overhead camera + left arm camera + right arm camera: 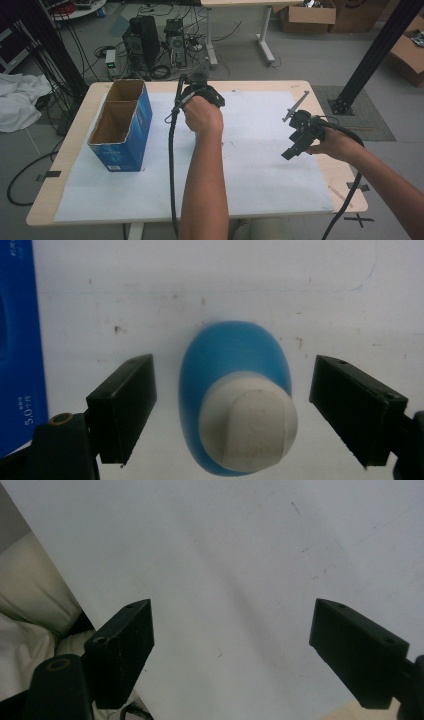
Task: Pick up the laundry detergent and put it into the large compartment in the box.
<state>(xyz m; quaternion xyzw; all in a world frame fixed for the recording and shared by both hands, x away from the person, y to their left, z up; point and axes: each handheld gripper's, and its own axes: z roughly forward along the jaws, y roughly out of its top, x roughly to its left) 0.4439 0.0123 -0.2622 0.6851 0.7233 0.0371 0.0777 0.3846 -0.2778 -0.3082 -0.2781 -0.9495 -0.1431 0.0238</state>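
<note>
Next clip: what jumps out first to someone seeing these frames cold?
The blue and white object lying on the white sheet, framed between the open jaws of the left gripper. Then the open blue carton standing at the table's left side. The right gripper hangs open over bare sheet at the right.

In the high view the left gripper (pixel 200 85) is mostly covered by the left hand (pixel 202 114), so how its jaws stand cannot be read there, and the blue-and-white object (pixel 237 400) is hidden beneath them. In the left gripper view that object is blurred — what it is stays unclear — and the blue box (pixel 20 350) is cut by the left edge, its small print illegible.
</note>
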